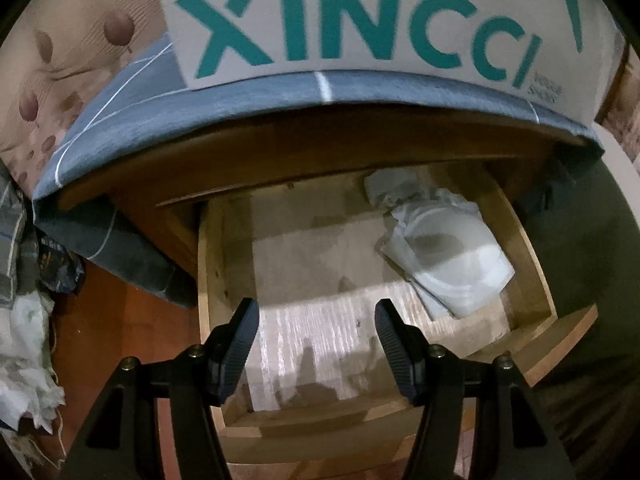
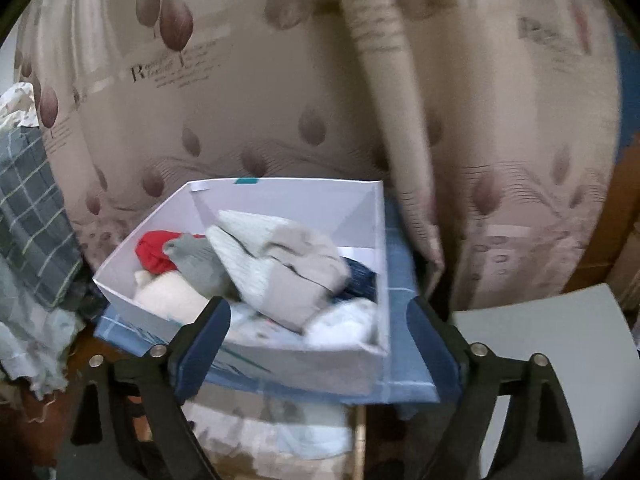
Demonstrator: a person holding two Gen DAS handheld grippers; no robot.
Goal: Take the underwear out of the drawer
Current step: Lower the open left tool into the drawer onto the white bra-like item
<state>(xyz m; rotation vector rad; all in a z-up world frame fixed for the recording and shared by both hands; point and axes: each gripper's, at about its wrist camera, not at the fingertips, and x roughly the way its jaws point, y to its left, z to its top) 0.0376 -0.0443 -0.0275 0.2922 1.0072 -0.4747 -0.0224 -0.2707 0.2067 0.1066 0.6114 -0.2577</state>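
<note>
my left gripper (image 1: 316, 316) hangs over the open pale wooden drawer (image 1: 532, 248), pointing steeply down into it. its dark ribbed fingers (image 1: 240, 344) stand partly apart with nothing between them; only the light lining of the drawer floor shows in the gap. in the far right corner of the drawer lies a crumpled white plastic packet (image 1: 448, 252), well apart from the fingers. i cannot tell what the packet holds. above the drawer sits a blue cloth with thin white lines (image 1: 248, 100), and on it a white cardboard box with teal lettering (image 1: 360, 20).

my right gripper (image 2: 320, 320) is spread wide and grips nothing. it faces that white cardboard box (image 2: 280, 360) from the other side, on the blue cloth (image 2: 404, 352). the box holds a pile of folded underwear (image 2: 280, 264): grey, beige and pale pieces on top, a red one (image 2: 154, 252) at the far left, something dark blue (image 2: 362, 280) at the right. behind the box hangs a beige curtain with brown leaf print (image 2: 280, 100).
</note>
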